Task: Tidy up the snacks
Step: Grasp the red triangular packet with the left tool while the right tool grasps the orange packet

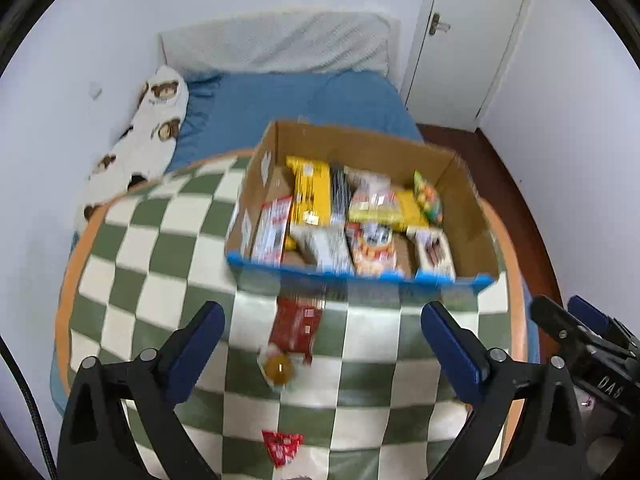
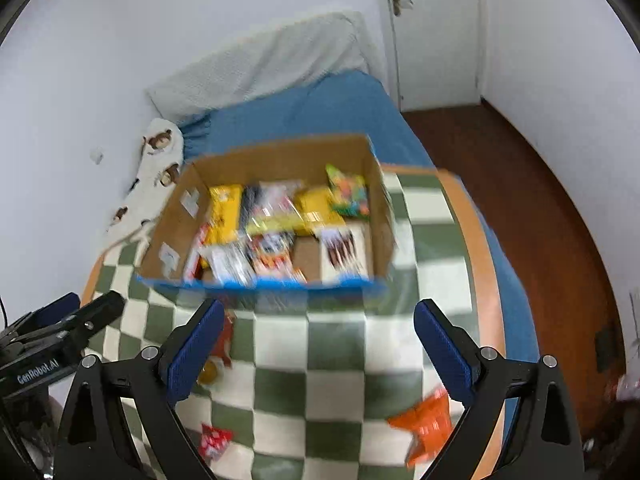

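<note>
A cardboard box (image 1: 464,216) with a blue front edge sits on the checkered blanket (image 1: 160,264) and holds several snack packs; it also shows in the right wrist view (image 2: 372,184). In front of it lie a red snack pack (image 1: 298,322) with a round yellow jelly cup (image 1: 280,368) and a small red packet (image 1: 282,446). An orange packet (image 2: 426,426) lies near the right finger in the right wrist view. My left gripper (image 1: 322,344) is open and empty above the red pack. My right gripper (image 2: 318,344) is open and empty above the blanket.
The blanket lies on a bed with a blue sheet (image 1: 280,100), a bear-print pillow (image 1: 152,136) at the left and a white wall behind. A white door (image 1: 472,32) and brown floor (image 2: 540,216) are at the right.
</note>
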Action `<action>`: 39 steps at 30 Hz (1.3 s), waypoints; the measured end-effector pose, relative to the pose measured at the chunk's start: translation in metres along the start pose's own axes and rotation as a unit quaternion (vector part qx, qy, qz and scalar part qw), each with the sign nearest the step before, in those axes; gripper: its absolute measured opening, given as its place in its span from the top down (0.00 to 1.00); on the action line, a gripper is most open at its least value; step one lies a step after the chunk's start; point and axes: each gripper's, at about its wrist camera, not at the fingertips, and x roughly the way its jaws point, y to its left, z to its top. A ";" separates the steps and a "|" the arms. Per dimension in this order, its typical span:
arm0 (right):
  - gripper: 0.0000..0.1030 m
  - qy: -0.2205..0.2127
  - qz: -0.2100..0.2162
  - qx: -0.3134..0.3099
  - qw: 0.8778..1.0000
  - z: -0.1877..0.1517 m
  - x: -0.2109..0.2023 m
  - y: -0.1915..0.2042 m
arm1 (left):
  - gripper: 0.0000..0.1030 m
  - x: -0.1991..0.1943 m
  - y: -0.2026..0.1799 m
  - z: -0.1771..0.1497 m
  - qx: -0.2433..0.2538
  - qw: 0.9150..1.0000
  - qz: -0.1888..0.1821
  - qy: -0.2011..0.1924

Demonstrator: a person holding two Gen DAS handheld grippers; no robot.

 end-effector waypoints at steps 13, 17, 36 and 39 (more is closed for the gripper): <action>0.05 0.192 -0.079 0.039 0.977 -0.125 0.106 -0.115 | 0.02 0.102 0.022 -0.125 -0.005 0.984 0.056 0.167; 0.18 0.218 -0.106 -0.001 0.970 -0.149 0.139 -0.113 | 0.02 0.108 0.041 -0.145 -0.014 0.980 0.066 0.187; 0.48 0.282 -0.005 0.033 0.959 -0.204 0.167 -0.038 | 0.64 0.162 0.056 -0.206 -0.043 0.951 0.002 0.306; 0.49 0.283 0.000 0.044 0.958 -0.203 0.167 -0.042 | 0.66 0.162 0.055 -0.209 -0.045 0.952 0.000 0.303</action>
